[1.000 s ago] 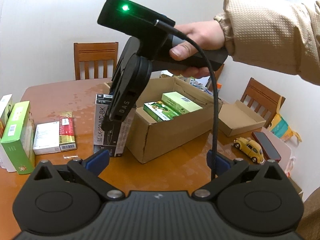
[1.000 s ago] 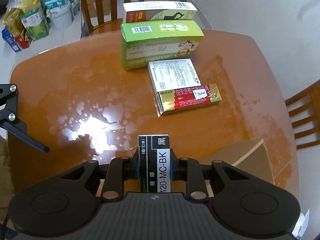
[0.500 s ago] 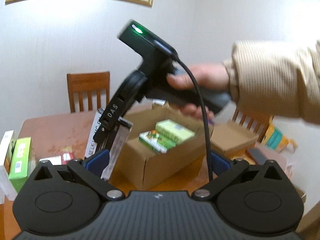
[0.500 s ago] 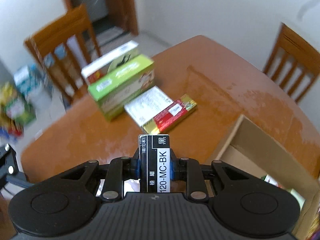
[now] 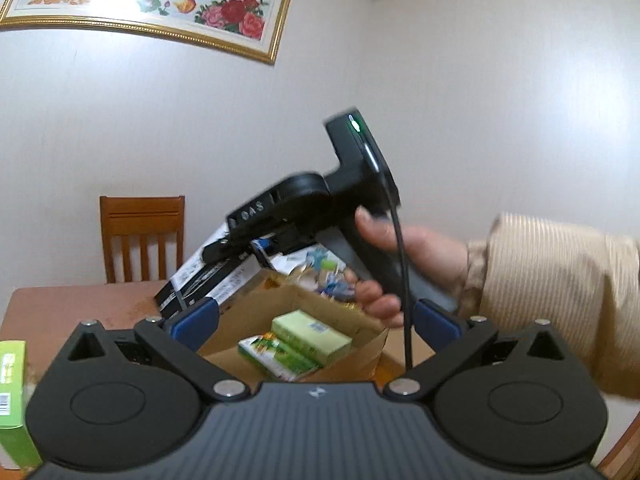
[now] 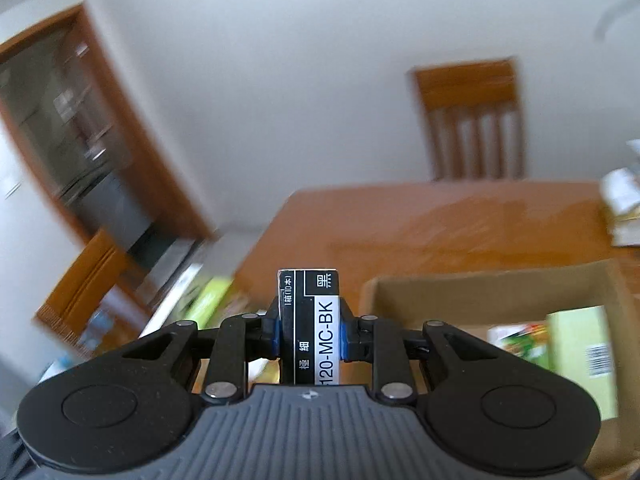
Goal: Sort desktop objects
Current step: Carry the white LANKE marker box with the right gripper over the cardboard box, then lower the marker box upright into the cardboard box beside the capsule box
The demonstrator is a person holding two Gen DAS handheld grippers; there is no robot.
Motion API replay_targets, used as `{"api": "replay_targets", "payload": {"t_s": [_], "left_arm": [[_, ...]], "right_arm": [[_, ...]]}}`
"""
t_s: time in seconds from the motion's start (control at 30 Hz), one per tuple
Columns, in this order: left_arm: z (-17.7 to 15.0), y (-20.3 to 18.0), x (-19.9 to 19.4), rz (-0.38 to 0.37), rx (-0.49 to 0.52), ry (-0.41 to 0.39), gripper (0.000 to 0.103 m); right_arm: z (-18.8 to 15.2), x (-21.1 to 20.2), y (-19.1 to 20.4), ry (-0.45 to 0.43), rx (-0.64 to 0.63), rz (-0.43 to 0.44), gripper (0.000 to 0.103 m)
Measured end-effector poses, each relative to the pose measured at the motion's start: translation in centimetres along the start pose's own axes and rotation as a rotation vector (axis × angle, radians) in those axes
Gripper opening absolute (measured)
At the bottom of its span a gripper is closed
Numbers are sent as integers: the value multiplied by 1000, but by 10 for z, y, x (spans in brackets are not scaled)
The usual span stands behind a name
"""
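Note:
My right gripper [image 6: 309, 332] is shut on a black-and-white pen box [image 6: 310, 320] labelled 120-MC-BK. In the left wrist view a hand holds that right gripper [image 5: 228, 246] in the air, with the pen box [image 5: 200, 280] tilted above the far left rim of the open cardboard carton [image 5: 256, 304]. Two green boxes [image 5: 310, 334] lie inside the carton. The right wrist view shows the carton [image 6: 480, 280] lower right, below the held box. My left gripper [image 5: 316, 320] hangs open in front of the carton with nothing between its blue pads [image 5: 196, 316].
The wooden table [image 5: 80, 308] carries a green box [image 5: 12, 384] at the far left. A chair [image 5: 142, 236] stands behind the table under a framed picture [image 5: 152, 4]. The right wrist view is blurred: another chair [image 6: 472, 120], a doorway [image 6: 72, 140], more packets [image 6: 624, 208] at the right.
The right gripper lifted the pen box from the table beside the carton, rolled it and swung it over the carton's rim. My left gripper rose and tipped upward.

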State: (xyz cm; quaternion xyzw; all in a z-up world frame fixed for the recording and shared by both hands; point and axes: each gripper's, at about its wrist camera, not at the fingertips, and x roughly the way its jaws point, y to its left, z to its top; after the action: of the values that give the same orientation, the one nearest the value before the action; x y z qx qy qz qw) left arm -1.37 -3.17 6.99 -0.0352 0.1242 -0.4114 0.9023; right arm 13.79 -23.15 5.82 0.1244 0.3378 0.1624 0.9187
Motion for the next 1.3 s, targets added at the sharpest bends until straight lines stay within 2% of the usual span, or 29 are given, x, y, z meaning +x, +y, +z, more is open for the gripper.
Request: {"api": "replay_targets", "payload": {"t_s": [0.1,0.17,0.33,0.5,0.63,0.93,1.17,1.3], "left_arm": [[4,2,3,-26,-53,-25,103],[5,3,6,-28,-71,-23,103],[7,6,12,-2,-87,-13,103],[7,11,12,-11,-113,-27,103],[4,10,17,-10,-102,-5,103],[-4,11,24,-18,-113,13,103],[-6,10,26,-36,-108,24,103],[-7,10,30,-51,-108,32,103]], "right_arm": [[-2,-13,-12,-87,35,-91,29],[-4,-15,-18,-108,38,-165,29],[-17,11,-32,-90,34,-287,29],[-33,48,-36,-73,45,-359,29],[-43,68,-40,-60,62,-368,29],[-61,69,-43,-38,98,-379,29],[-69,60,-45,69,169,-367,34],[-73,64,-50,170,215,-366,34]]}}
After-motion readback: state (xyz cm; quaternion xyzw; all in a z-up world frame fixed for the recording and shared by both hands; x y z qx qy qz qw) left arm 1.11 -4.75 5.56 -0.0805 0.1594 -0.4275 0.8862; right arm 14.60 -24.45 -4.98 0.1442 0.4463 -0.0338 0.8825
